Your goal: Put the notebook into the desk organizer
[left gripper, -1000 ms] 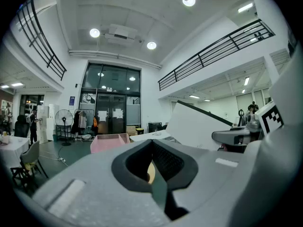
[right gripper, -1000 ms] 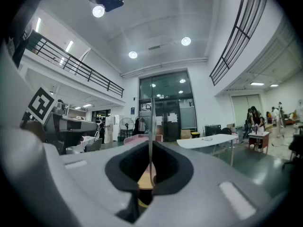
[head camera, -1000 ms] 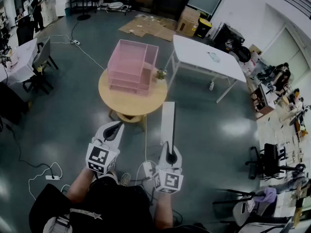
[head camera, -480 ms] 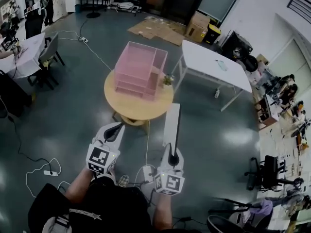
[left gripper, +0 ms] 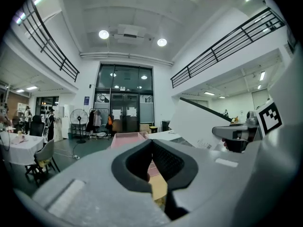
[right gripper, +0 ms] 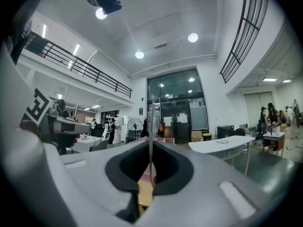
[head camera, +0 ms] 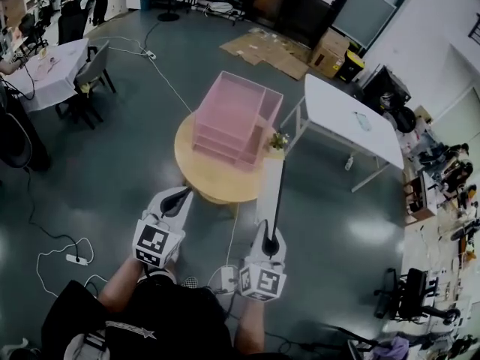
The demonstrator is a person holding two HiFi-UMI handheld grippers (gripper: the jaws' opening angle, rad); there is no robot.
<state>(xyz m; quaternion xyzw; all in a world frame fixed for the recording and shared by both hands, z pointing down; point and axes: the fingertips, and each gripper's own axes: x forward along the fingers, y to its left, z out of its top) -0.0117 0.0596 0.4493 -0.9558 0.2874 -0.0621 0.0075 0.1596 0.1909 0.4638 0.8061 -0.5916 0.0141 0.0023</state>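
Right claw (head camera: 268, 238) pinches the notebook (head camera: 268, 190) edge, left claw (head camera: 180, 195) closed empty; it could pivot, jamming against the desk organizer (head camera: 236, 115) at 12 o'clock.

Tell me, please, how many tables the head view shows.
3: the round wooden table under the pink plastic desk organizer, a white rectangular table to its right, a white-covered table at far left. The cluttered right edge may hide more.

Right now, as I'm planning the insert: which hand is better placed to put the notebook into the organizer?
Right. The right tongs are shut on the notebook, which stands on edge and points toward the organizer on the table. The left tongs are shut and empty.
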